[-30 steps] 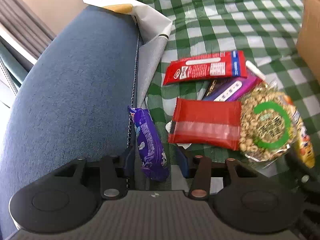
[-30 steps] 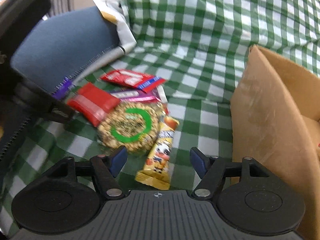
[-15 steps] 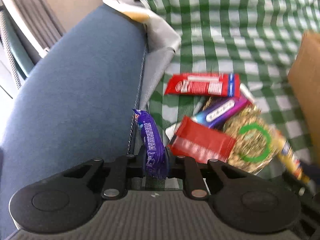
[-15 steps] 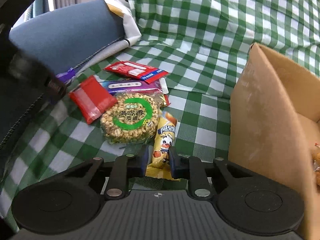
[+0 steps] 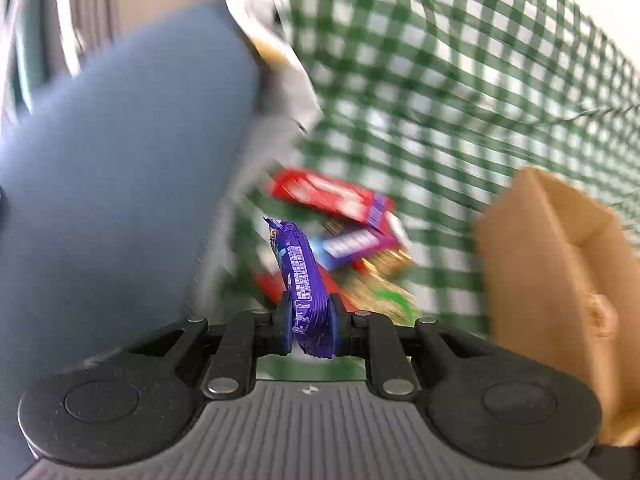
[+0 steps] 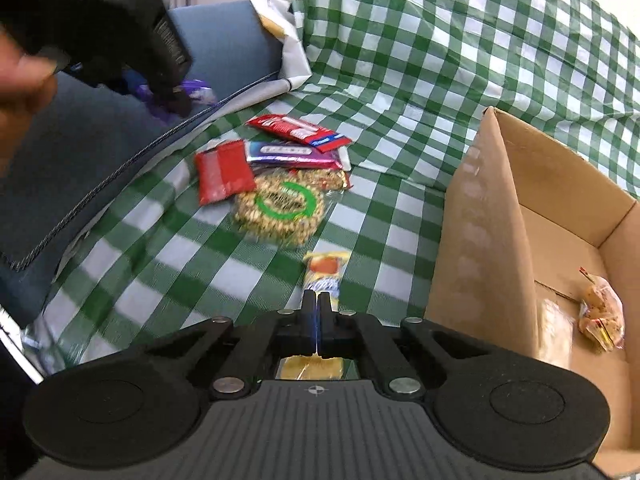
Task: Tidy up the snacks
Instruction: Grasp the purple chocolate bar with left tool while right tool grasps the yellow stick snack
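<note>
My left gripper [image 5: 308,316] is shut on a purple snack bar [image 5: 301,272] and holds it lifted above the snack pile. It also shows in the right wrist view [image 6: 176,100] at upper left, with the purple bar [image 6: 198,92] in it. My right gripper [image 6: 317,320] is shut on a yellow snack packet [image 6: 325,272], lifted off the cloth. A red packet [image 6: 224,170], a red-and-blue bar [image 6: 298,130], a purple-and-white bar [image 6: 292,152] and a round cereal bag [image 6: 282,206] lie on the green checked cloth [image 6: 400,60].
An open cardboard box [image 6: 500,216] stands at the right, with a wrapped snack [image 6: 602,312] inside; it also shows in the left wrist view [image 5: 560,280]. A blue cushion [image 5: 112,184] lies at the left. A white bag [image 6: 280,20] lies at the back.
Both grippers closed on their snacks and lifted: the left raised the purple bar off the cushion edge, the right raised the yellow packet and drew back from the pile.
</note>
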Available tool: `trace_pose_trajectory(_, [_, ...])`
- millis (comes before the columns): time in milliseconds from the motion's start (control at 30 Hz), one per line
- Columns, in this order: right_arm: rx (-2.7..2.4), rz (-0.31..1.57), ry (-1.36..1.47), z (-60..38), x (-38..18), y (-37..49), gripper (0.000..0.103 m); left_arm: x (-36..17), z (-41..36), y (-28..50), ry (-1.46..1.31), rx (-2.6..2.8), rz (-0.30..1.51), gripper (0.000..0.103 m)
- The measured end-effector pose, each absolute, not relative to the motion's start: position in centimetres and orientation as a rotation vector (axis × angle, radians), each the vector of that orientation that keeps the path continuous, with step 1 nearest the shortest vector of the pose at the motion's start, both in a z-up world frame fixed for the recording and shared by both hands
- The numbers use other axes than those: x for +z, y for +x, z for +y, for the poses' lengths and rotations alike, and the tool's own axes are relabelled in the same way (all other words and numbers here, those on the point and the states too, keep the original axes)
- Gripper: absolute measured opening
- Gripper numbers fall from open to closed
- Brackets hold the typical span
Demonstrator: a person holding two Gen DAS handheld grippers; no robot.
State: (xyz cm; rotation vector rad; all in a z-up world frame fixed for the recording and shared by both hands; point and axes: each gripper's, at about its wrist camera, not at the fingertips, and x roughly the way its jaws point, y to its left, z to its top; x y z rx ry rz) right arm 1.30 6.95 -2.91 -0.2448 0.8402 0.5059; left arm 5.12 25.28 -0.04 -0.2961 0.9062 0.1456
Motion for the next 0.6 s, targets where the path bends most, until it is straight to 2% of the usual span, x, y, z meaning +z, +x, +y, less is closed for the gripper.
trace_pose_trajectory(133, [0.537,0.863,-0.214,6.4,-3.2,0.7,0.001,-1.9,25.2,5.6,-0.375,0.082,1.025,0.02])
trace_pose_trajectory(200, [0.54,0.859,-0.188,6.0,-3.2,0.6,0.005,-3.5,25.6,6.3,-0.408,0.081,1.112,0.021])
trace_pose_trajectory(267, [0.542,0.861,-0.175,5.9,-3.4,0.9,0.034,-4.3,26.0,6.7,-0.408,0.134,1.162,0.032])
trace_pose_trajectory(333, [0.545,0.861,-0.166,6.0,-3.8,1.2,0.044,-4.7,26.7,6.9,-0.432,0.173,1.166,0.036])
trace_pose_trajectory(467, [0.524,0.86,-0.177,6.9,-4.7,2.2,0.049,-4.9,27.5,7.6,-0.487,0.215,1.145,0.044])
trace_pose_trajectory(600, [0.515,0.878,-0.191,7.7,-5.9,3.2,0.054,-5.3,26.9,8.3,-0.453,0.204,1.166,0.046])
